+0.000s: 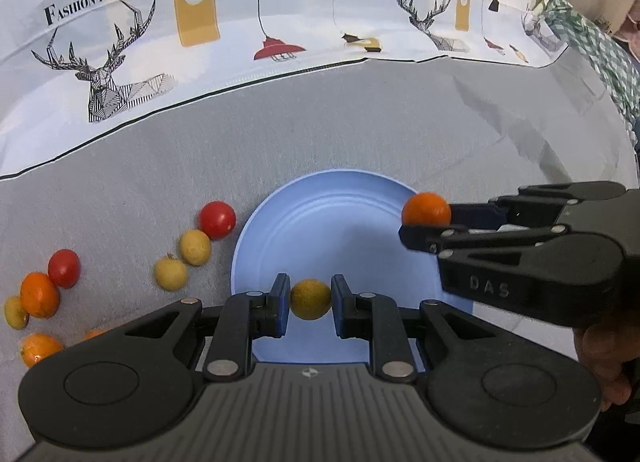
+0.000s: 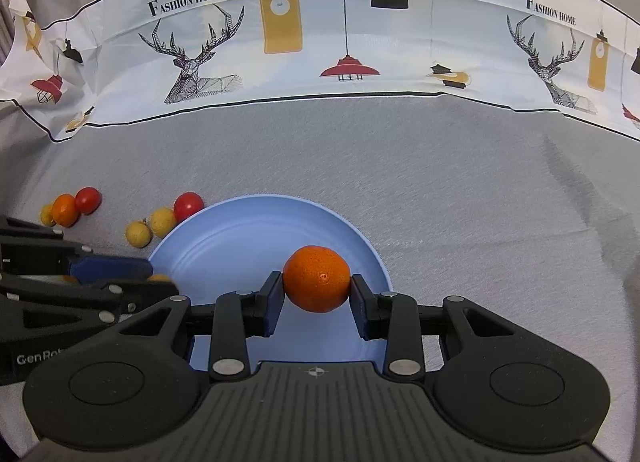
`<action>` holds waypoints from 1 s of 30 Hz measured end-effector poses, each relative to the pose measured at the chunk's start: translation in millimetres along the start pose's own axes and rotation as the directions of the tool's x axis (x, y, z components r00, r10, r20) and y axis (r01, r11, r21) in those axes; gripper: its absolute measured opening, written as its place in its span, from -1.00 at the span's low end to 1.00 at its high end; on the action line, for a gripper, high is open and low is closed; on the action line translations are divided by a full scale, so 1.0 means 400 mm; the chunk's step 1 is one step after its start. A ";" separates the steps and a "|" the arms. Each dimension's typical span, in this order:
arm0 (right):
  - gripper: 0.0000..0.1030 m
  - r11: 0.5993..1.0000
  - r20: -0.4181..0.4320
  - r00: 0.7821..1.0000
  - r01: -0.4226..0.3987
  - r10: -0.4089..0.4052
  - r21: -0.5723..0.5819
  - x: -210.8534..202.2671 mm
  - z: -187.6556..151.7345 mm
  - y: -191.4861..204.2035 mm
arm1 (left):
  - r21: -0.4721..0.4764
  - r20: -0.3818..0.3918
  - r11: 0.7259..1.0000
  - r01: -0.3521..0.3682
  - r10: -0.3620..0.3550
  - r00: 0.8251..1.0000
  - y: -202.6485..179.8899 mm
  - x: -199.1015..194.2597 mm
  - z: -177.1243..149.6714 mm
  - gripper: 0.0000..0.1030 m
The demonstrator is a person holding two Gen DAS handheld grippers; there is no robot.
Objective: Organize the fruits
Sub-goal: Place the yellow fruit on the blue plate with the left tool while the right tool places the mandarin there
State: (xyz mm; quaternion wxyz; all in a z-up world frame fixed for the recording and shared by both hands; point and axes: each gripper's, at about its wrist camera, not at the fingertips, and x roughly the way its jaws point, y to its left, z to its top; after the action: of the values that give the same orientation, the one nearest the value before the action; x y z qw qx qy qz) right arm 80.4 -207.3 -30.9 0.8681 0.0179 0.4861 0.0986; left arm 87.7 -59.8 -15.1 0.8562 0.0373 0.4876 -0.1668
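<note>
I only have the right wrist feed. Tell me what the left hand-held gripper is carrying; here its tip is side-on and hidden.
Observer: The left hand-held gripper is shut on a yellow-green fruit, held over the blue plate.
Operator: Report what lies on the cloth at far left, past my frame edge.
Observer: Besides the fruit you see, another orange lies nearest the camera, below the other loose orange.
Operator: Check my orange's place over the plate.
Observer: From the left wrist, the right hand-held gripper holds its orange at the plate's right rim.
</note>
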 end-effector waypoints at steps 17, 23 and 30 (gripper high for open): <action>-0.06 1.000 -0.008 1.000 0.014 -0.014 0.001 0.020 -0.002 0.007 | -0.033 0.026 0.999 -0.026 0.026 0.999 0.022 -0.011 0.010 -0.43; -0.05 1.000 0.005 1.000 0.017 -0.017 -0.012 0.021 0.004 0.023 | -0.058 0.032 0.997 -0.047 0.049 0.998 0.041 -0.017 0.014 -0.43; -0.06 1.000 0.018 1.000 0.017 -0.017 -0.023 0.023 0.006 0.037 | -0.069 0.046 0.996 -0.061 0.064 0.997 0.048 -0.025 0.017 -0.43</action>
State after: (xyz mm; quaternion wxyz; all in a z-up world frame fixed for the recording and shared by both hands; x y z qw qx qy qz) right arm 84.7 -190.9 -35.6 0.8734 0.0045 0.4774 0.0966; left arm 94.8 -40.9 -5.0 0.8731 0.0193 0.4710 -0.1242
